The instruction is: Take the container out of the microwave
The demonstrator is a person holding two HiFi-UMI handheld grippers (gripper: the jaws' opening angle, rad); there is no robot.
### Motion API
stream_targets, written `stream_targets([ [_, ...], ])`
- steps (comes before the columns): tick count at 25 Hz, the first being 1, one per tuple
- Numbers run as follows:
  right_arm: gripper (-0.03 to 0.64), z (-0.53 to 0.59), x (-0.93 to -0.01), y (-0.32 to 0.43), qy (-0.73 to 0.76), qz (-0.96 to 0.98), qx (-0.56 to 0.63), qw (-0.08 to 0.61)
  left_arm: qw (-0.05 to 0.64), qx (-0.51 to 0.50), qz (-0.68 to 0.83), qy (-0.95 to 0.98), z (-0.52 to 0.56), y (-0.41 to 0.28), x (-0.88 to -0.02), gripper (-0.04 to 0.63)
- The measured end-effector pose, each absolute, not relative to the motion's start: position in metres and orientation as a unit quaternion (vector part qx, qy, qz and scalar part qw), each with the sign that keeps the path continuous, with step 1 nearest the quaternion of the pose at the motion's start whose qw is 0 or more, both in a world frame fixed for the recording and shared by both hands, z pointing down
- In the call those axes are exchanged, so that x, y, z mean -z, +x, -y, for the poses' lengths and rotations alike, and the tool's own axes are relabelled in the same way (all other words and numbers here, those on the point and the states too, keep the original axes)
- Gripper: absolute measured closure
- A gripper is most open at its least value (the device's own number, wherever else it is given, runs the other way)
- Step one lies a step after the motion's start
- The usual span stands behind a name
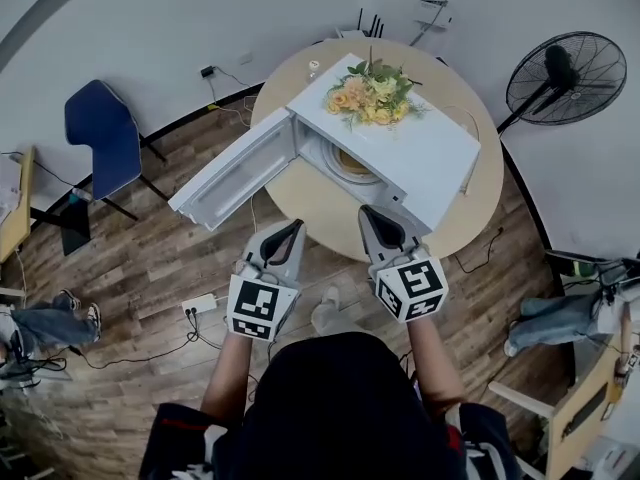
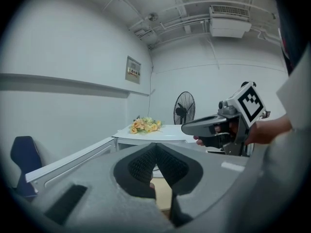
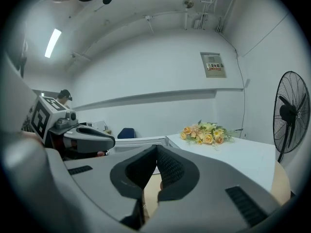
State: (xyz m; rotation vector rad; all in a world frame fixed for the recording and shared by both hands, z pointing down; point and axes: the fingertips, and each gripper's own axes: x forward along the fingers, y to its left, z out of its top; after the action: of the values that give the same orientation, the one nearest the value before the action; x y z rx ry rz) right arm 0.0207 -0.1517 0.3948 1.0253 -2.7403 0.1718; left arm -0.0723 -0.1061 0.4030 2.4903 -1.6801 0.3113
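1. A white box-shaped microwave (image 1: 420,153) stands on a round, light wooden tabletop (image 1: 470,218). Its white door (image 1: 235,173) is swung fully open to the left in the head view.
2. The container (image 1: 352,164), a round pale tan dish, sits inside the open cavity. Only its front part shows under the microwave's top edge, and neither tool touches it.
3. A bouquet of yellow and peach flowers (image 1: 372,93) lies on top of the microwave.
4. The left tongs (image 1: 295,226), grey with black ribbed pads, are pressed together at the tips with nothing between them. They point toward the open door and hang over the edge of the tabletop.
5. The right tongs (image 1: 368,211), of the same build, are also pressed together and pinch nothing. They are aimed at the front of the microwave, just short of the cavity opening.
6. The two tools are held side by side and near each other, each in one of the person's hands.
7. A black standing fan (image 1: 565,78) is beyond the tabletop on the right, and a blue chair (image 1: 103,133) stands on the wood-plank floor (image 1: 150,268) to the left.
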Motion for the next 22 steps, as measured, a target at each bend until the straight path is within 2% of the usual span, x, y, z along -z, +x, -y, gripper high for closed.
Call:
stream_targets([
  [22, 0.609, 0.235, -0.418, 0.007, 0.32, 0.936, -0.074, 0.129, 0.062, -0.126, 0.552, 0.822, 0.205, -0.068, -0.414, 0.583],
])
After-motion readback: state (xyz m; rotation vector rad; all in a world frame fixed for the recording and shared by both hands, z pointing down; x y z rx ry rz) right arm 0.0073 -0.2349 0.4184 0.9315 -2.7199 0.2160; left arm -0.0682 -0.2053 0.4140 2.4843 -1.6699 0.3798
